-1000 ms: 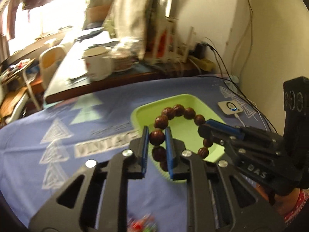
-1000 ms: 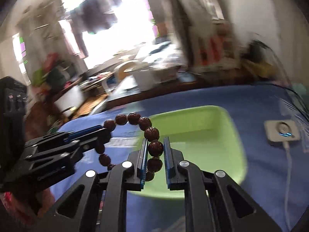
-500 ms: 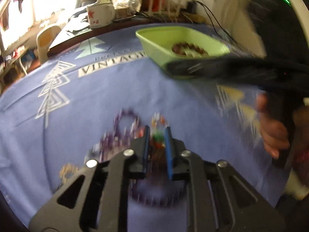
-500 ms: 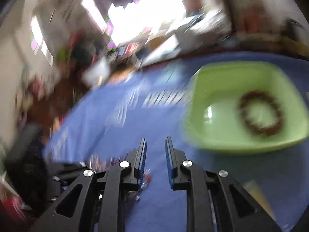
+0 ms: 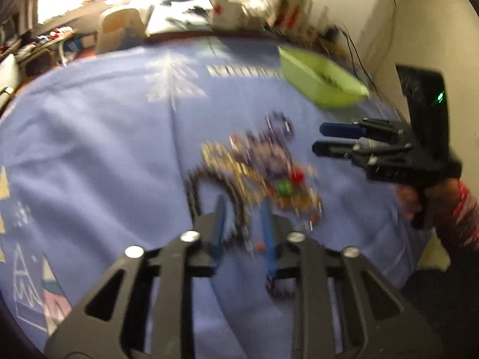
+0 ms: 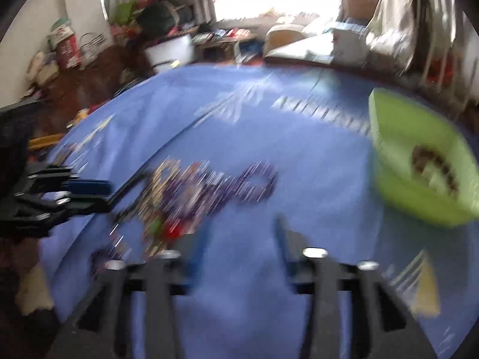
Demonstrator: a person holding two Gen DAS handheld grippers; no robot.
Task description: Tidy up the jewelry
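Note:
A blurred heap of mixed jewelry (image 5: pixel 263 167) lies on the blue cloth: a dark chain, a gold chain, purple beads and red and green pieces. My left gripper (image 5: pixel 244 229) is at the heap's near edge. Its jaws are opening, with the dark chain (image 5: pixel 238 209) running between the fingers and not pinched. My right gripper (image 6: pixel 241 234) hovers beside the heap (image 6: pixel 185 191), its jaws opening wide over bare cloth. Each gripper shows in the other's view: right gripper (image 5: pixel 324 140), left gripper (image 6: pixel 89 194). A brown bead bracelet (image 6: pixel 434 164) lies in the green tray (image 6: pixel 389 137).
The green tray (image 5: pixel 314 89) stands at the far right of the cloth near the wall and some cables. A purple bead loop (image 6: pixel 257 182) lies toward the tray from the heap. Cluttered desks and a chair stand beyond the table's far edge.
A second ago both grippers held the brown bead bracelet over the tray. It now lies in the tray, and both grippers have swung back to the jewelry heap with wider jaws.

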